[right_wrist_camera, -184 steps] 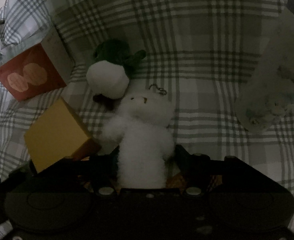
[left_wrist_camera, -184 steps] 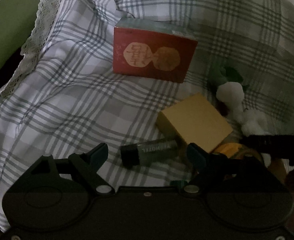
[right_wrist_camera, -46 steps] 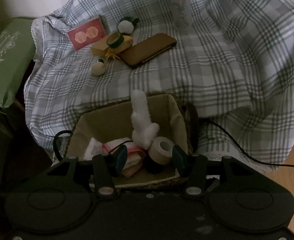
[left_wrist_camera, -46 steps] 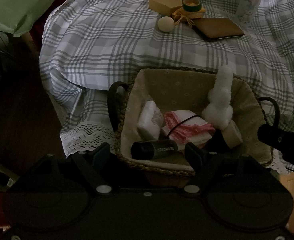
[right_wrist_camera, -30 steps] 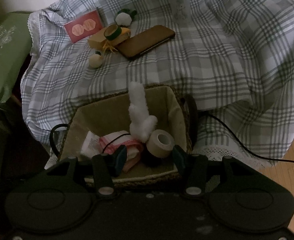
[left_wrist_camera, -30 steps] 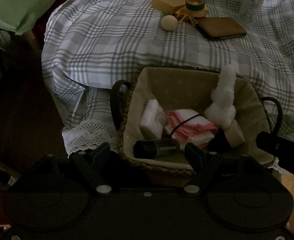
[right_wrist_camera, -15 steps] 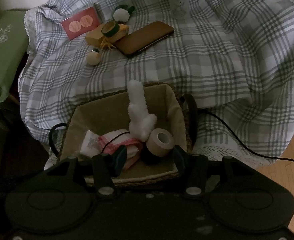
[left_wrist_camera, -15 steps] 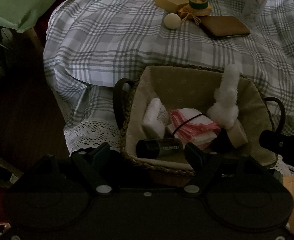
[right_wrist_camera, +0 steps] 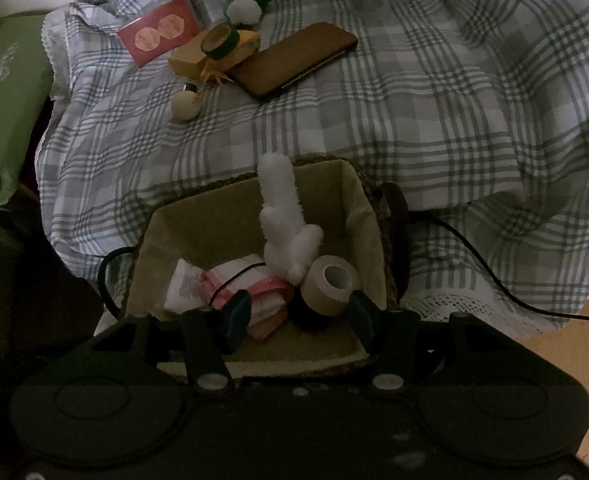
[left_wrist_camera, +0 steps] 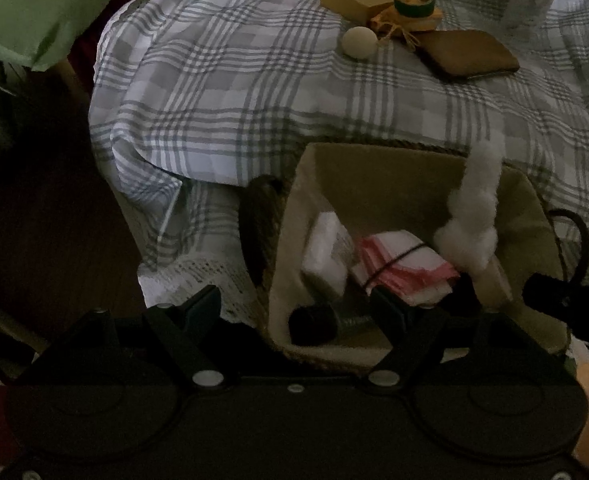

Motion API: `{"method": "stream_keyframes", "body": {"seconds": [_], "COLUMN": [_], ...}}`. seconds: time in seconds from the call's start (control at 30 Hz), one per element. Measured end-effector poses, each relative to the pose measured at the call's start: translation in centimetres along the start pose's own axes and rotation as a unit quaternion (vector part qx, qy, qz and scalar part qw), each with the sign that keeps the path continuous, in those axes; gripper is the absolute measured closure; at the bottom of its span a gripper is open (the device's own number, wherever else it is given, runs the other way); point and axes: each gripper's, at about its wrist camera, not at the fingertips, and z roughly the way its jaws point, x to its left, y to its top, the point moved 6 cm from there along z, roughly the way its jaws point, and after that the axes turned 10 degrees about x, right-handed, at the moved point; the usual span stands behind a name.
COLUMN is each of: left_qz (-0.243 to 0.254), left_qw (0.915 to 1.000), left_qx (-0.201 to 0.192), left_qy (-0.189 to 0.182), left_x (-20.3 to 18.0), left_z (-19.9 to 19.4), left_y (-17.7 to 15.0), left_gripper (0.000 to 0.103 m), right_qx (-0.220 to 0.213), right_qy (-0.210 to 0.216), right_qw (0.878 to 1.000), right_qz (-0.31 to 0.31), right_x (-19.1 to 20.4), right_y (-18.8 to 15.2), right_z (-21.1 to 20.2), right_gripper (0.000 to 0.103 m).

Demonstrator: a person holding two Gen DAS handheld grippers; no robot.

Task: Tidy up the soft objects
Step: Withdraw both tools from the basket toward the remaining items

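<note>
Fingers of your right gripper [right_wrist_camera: 298, 320] have just been opening, with nothing clamped between them; the white plush toy [right_wrist_camera: 284, 224] stands just ahead in the basket [right_wrist_camera: 374, 248], its long axis pointing away from you. Your left gripper [left_wrist_camera: 294, 312] is spread wide beside a dark tube [left_wrist_camera: 314, 322], farther from the toy.

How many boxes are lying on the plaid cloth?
2: a red box near the cloth's far left edge, and a yellow box just right of it, under a green tape ring. Others may be hidden.
</note>
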Motion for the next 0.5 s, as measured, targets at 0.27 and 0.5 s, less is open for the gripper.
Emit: {"method": "stream_keyframes", "body": {"seconds": [0.27, 0.5], "left_qz": [0.007, 0.009], "left_qw": [0.9999, 0.9999], "left_qx": [0.005, 0.005], "left_qy": [0.005, 0.006], "left_x": [-0.2, -0.4], "left_z": [0.3, 1.4], "left_y": [3.2, 7.0], "left_gripper": [0.025, 0.025], "right_qx": [0.020, 0.020], "right_qy": [-0.009, -0.013], "right_qw": [1.000, 1.000], "right_qz": [0.006, 0.009], "right_x": [-0.1, 0.4], "right_y": [2.7, 6.7], "right_z": [1.4, 2.3], "right_gripper": [0.049, 0.049]}}
